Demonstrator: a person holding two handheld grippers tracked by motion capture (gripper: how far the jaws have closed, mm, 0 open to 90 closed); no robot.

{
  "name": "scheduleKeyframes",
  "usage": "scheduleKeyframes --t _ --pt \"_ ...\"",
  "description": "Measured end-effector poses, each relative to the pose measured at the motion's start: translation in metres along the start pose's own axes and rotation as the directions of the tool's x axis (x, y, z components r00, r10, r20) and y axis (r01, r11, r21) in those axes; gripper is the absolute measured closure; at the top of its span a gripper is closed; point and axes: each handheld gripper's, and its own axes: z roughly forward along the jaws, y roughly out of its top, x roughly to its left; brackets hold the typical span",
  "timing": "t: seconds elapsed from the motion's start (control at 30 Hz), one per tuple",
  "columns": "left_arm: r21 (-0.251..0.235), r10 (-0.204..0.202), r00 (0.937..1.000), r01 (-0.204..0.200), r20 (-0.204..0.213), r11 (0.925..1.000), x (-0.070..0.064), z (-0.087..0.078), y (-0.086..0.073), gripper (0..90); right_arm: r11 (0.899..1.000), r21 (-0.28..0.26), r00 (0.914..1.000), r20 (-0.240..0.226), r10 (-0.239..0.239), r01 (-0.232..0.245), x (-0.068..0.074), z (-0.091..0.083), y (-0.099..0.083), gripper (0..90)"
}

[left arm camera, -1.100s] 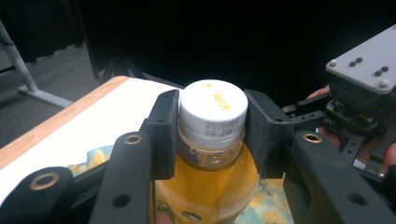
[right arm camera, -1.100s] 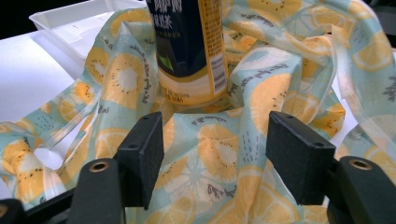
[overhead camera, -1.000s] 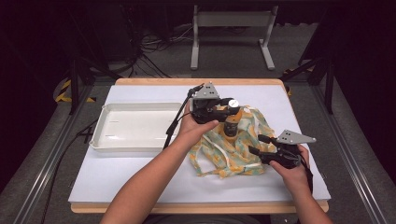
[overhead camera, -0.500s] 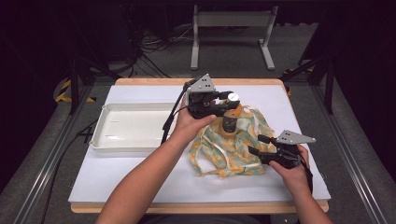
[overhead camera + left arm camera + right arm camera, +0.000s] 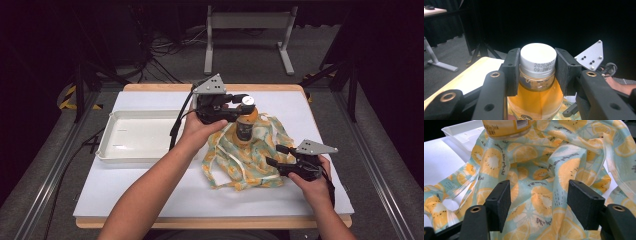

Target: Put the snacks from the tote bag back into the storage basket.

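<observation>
The left claw (image 5: 537, 72) clamps the bottle (image 5: 244, 122) at its white cap, holding it upright over the fruit-print cloth bag (image 5: 250, 152) mid-surface. The right claw (image 5: 541, 205), jaws apart, presses the near bag edge, probably steadying it.

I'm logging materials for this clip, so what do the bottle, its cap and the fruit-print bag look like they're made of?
Bottle: clear glossy plastic, probably; the orange drink shows through.
Cap: white matte plastic, ribbed, with a printed date code.
Bag: thin soft fabric or nonwoven, matte, lying in loose folds; which one is unclear.
The left gripper clamps the neck under the cap.
</observation>
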Motion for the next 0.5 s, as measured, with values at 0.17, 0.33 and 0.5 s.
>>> scheduleKeyframes --t 0.17,0.33,0.5 --pt "0.012 0.017 0.9998 -0.017 -0.013 0.9998 -0.001 -0.011 0.001 58.3 1.000 0.002 1.0000 0.000 -0.001 0.001 0.000 0.000 0.000 36.1" --pt "0.009 0.017 0.9997 -0.017 -0.019 0.9998 -0.001 -0.022 0.001 58.3 1.000 0.003 1.0000 0.001 0.000 0.000 0.000 0.000 0.000 36.1" --pt "0.010 0.015 0.9996 -0.014 -0.022 0.9998 -0.001 -0.037 -0.001 58.3 1.000 0.005 1.0000 -0.002 -0.001 0.001 0.001 0.001 0.000 35.8"
